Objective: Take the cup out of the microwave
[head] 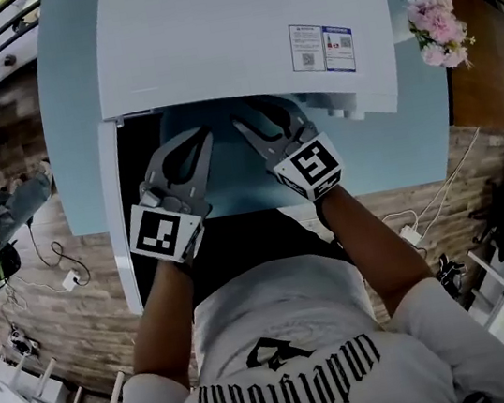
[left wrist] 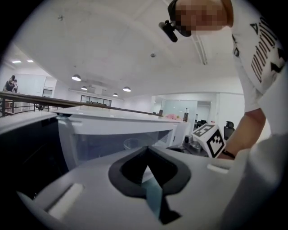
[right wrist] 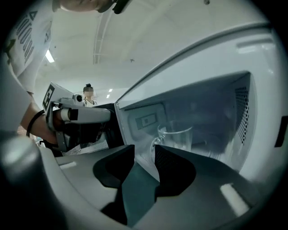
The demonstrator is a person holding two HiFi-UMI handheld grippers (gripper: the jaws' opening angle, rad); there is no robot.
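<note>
We stand over a white microwave point(head: 234, 28) that sits on a pale blue table point(head: 75, 129), and we hold both tools at its open front. Its door point(head: 121, 226) is swung out on our left side. The left gripper point(head: 189, 151) points into the opening beside that door. In the left gripper view its dark pads meet at the tips, so it is clenched with nothing between them. The right gripper point(head: 269, 129) is just beside it, and it too points into the opening. In the right gripper view its jaws stand clearly apart, released, with only a strip of the oven's inside showing in the gap. The cup point(right wrist: 176, 137), a clear glass mug, stands upright on the floor of the microwave. Its handle is turned toward the left of the right gripper view. It lies beyond the right jaw tips, not between them, and no pad touches it. From the left gripper view we see the cup only faintly, as a pale rim inside the oven. A printed sticker point(head: 322, 47) lies on the microwave's top, and a bunch of pink flowers point(head: 437, 22) sits at the table's right edge.
</note>
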